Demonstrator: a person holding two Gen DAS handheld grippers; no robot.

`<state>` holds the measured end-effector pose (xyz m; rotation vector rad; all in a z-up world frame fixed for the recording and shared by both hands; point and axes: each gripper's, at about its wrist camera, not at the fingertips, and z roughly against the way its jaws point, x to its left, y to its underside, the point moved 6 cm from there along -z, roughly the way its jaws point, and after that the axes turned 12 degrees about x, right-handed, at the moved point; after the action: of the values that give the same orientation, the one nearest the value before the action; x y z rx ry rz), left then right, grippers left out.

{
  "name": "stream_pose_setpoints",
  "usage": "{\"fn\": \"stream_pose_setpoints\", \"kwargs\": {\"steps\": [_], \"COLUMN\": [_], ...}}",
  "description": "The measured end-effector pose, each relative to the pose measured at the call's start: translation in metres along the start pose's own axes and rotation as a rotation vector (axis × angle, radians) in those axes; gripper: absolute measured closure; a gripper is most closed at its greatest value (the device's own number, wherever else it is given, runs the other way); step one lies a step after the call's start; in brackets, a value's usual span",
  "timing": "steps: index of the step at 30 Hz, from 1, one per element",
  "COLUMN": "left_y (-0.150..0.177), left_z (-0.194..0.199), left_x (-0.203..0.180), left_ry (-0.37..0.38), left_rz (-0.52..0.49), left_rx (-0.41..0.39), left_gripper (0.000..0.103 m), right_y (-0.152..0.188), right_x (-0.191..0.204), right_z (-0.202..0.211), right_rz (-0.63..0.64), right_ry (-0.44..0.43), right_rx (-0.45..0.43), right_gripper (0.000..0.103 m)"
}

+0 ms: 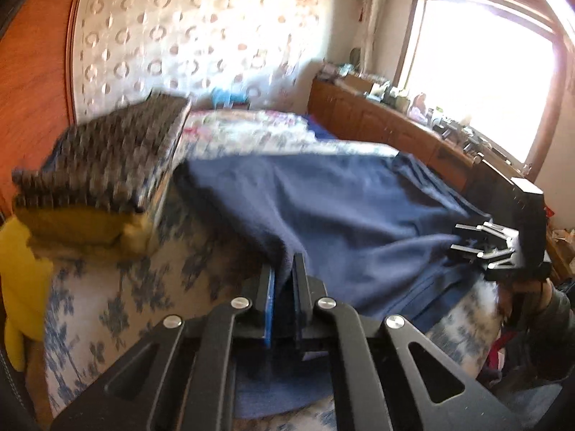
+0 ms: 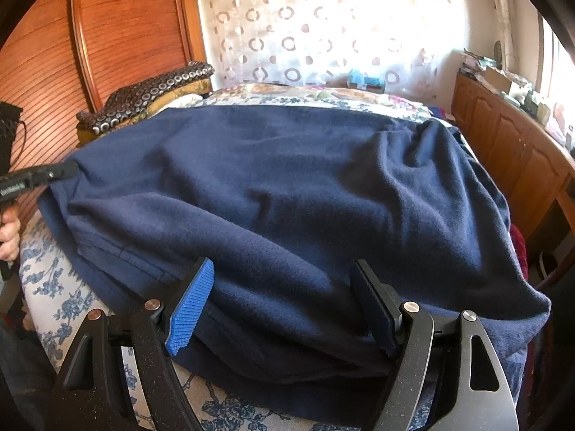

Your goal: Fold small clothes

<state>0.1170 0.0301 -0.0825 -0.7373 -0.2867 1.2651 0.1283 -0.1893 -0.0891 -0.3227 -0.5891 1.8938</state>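
your left gripper [image 1: 284, 269] pinches the near-left edge of the navy fleece [image 2: 287, 186] spread on the bed [image 2: 46, 280]; your right gripper [image 2: 284, 301] gapes empty over its near hem, likely next to clamp it and fold

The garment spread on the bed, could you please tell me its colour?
The fleece garment is plain navy blue, clearest in the right wrist view.

Strong daylight from window [image 1: 481, 72], blown out, glare washing curtain [image 2: 316, 25]; left wrist view motion-blurred throughout, right wrist view sharper; fisheye bending edges, dark vignette corners; soft shadows in navy fabric [image 2: 287, 186] folds
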Motion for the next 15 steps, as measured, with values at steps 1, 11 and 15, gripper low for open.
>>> {"fn": "stream_pose_setpoints", "kwargs": {"steps": [1,11,15], "left_y": [-0.008,-0.087,-0.113], "left_z": [0.003,0.003,-0.006], "left_x": [-0.007,-0.096,-0.146], "left_ry": [0.009,0.098,0.123], "left_rz": [-0.012,-0.16,-0.246], "left_rx": [-0.013,-0.064,-0.058], "left_gripper": [0.099,0.099,0.099], "right_y": [0.0,0.013,0.022], "right_x": [-0.002,-0.057,-0.08], "right_z": [0.003,0.048,0.068], "right_rz": [-0.006,-0.104,-0.144], "right_ry": [-0.004,0.05,0.073], "right_rx": [-0.008,-0.074,-0.106], "right_gripper": [0.023,0.024,0.025]}}
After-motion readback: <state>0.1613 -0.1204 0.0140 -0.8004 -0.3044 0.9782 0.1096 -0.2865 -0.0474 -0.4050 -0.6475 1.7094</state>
